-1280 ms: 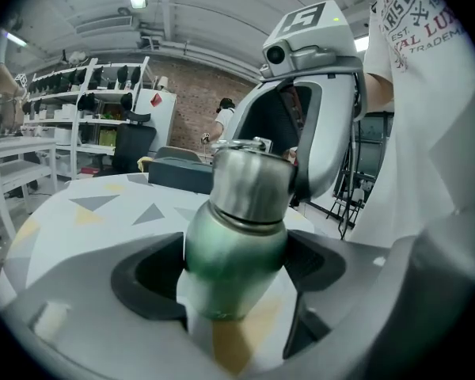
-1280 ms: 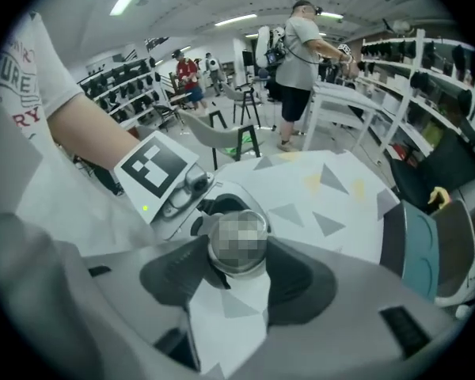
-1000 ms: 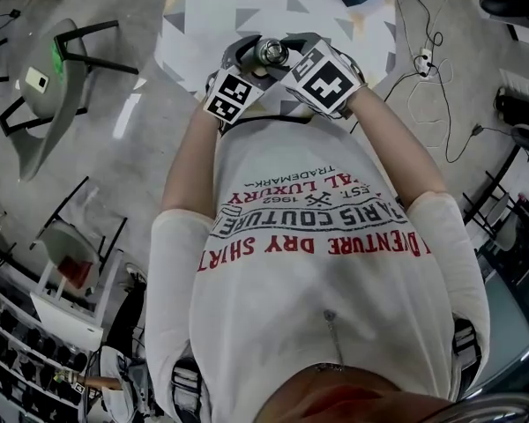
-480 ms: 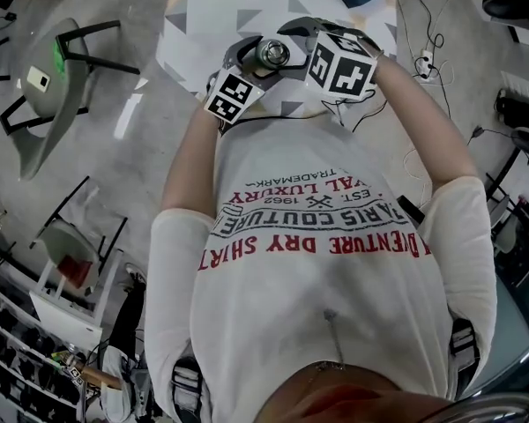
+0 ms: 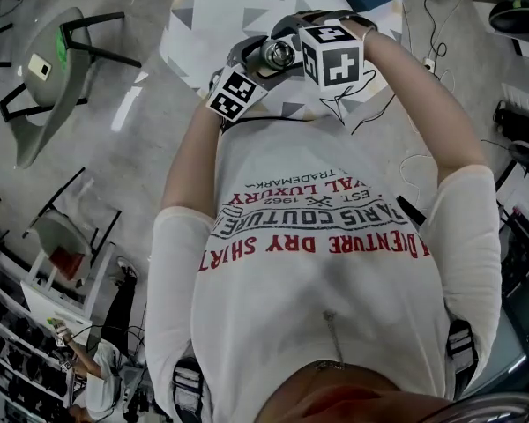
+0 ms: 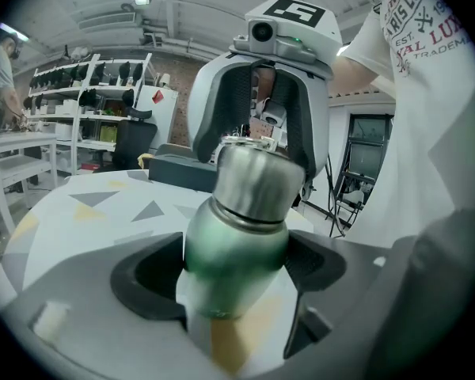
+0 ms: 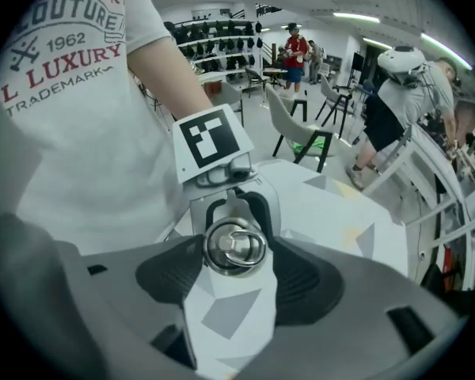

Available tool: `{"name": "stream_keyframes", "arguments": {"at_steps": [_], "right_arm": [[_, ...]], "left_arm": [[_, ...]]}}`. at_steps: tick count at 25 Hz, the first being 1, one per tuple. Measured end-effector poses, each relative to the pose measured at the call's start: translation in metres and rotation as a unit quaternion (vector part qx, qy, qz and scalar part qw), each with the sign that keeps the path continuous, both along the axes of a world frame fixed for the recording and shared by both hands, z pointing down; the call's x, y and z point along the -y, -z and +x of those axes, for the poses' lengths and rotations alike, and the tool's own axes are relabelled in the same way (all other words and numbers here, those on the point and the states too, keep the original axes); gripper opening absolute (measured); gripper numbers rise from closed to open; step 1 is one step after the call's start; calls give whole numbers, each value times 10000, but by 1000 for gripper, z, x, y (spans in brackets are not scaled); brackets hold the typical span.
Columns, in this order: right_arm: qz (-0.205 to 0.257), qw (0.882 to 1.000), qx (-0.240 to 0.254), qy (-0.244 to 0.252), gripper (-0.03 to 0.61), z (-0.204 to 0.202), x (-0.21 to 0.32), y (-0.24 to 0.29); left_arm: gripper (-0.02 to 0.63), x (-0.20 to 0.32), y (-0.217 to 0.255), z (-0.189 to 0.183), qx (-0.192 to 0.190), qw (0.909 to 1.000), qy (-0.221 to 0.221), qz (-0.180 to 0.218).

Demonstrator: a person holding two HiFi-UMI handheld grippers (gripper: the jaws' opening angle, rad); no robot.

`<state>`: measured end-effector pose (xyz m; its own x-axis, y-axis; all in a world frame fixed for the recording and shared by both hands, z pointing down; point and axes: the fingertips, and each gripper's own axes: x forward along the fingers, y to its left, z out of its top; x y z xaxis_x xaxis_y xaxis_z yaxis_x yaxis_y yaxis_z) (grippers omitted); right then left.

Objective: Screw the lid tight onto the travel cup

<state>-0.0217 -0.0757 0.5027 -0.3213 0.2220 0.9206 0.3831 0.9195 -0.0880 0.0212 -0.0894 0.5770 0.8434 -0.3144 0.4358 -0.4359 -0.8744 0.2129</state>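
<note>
**A:** What do the jaws of the left gripper (image 6: 231, 282) hold?

**B:** They are closed on the green body of the travel cup (image 6: 236, 240), one pad on each side, below the steel neck. The grip comes from the side, so these jaws lie across the cup.

**A:** And the right gripper (image 7: 236, 279)?

**B:** Its jaws stand wide. The lid (image 7: 235, 246) sits between them, near the far end of the pads. The pads do not seem to press on it, because the left gripper view shows a small gap on each side.

**A:** Which way does the cup lie from those jaws?

**B:** Straight ahead. The right gripper view looks onto the round top of the lid with its ring, so the long axis of the cup runs nearly along the line of that gripper. The cup leans only a little.

**A:** Which gripper is nearer to the lid?

**B:** The right one — it stands around it. The left one holds only the body.

**A:** Where is all this?

**B:** It is in front of the person's chest, over the white table (image 6: 87, 212) with grey and yellow triangles. No view shows whether the cup's foot touches the table.

**A:** So what is the coming move?

**B:** Probably the right jaws must close on the lid and turn about that axis while the left jaws hold the body firm. How tight the lid sits now cannot be judged.
</note>
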Motion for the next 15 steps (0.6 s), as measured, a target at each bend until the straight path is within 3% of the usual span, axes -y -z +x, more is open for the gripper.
{"name": "stream_keyframes", "arguments": {"at_steps": [4,7,12,15], "right_arm": [[-242,9997,-22,37,255,0,-4,-2],[-421,9988,19,-238,253,0,-2,-1],[-722,9909,107,-1127,252,-1,0,-2],[-862,9769,199,-1946,245,0,1,-4]], "left_arm": [[390,0,-1,-1,8,10000,7,-14],[390,0,-1,0,6,10000,14,-15],[391,0,-1,-1,4,10000,14,-33],[391,0,-2,-1,2,10000,21,-42]]}}
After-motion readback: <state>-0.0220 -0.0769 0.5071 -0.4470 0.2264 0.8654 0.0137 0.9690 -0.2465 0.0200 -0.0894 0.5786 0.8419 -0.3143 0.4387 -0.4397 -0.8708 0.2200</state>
